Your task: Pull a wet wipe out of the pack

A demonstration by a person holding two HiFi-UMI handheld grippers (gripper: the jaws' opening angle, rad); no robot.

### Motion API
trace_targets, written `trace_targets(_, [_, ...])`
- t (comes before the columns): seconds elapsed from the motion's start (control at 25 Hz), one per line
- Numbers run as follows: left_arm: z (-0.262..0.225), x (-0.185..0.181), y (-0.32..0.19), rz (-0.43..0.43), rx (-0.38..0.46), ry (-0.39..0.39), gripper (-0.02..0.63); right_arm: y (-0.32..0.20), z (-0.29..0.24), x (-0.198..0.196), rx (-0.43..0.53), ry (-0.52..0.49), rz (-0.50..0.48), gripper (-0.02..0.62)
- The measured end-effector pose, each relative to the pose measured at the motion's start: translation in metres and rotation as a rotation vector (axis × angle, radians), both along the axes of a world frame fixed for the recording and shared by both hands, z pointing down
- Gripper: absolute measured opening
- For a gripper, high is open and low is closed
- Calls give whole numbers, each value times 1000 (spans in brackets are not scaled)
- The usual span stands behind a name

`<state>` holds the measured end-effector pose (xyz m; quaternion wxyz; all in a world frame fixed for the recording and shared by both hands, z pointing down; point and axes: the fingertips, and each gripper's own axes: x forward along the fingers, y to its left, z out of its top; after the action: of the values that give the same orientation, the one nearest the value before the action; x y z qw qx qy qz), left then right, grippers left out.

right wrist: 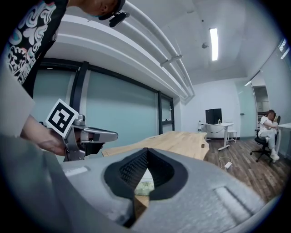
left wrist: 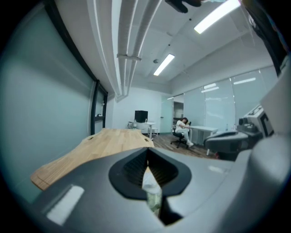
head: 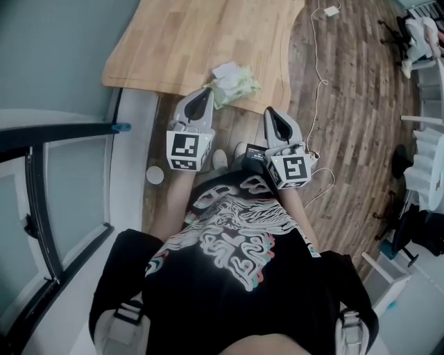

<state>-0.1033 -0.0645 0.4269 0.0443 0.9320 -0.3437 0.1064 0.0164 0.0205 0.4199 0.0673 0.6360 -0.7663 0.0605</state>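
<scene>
Carefully: your left gripper (head: 206, 92) and right gripper (head: 271, 114) both have jaws together; the wet wipe pack (head: 236, 84) lies on the table's (head: 194, 41) near edge; open one, pinch only its white flap (head: 225, 69).

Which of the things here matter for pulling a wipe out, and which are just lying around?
For the job: wet wipe pack, wooden table under it, left gripper, right gripper.
Just lying about: white plug with its cable, small white disc, both on the floor.
</scene>
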Motion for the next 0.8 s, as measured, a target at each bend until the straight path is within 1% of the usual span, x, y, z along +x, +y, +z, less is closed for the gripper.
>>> trace_targets(0.16, [-1,16,-9,9,-21,23,-11,-7,3,8,-5,-10,-2,-2])
trace_targets(0.28, [4,32,-20,19,-58,37,-11,-17,11,15,-20,-16,-13,-2])
trace_targets(0.32, [7,37,-22,22,-65,34,-11,-21,14,16,-26,-16,-21,-2])
trace_targets(0.48, [21,52,-30,47,-70,-26,-11,-39,18,24,-31,-9,-44,-2])
trace_targets(0.64, [34,58,-39,43,-98,-32,-11,-53,21,27,-11,-52,-96,-2])
trace_targets(0.8, [45,73,-44,67,-140,-30,-11,-65,32,25,-38,-37,-136,-2])
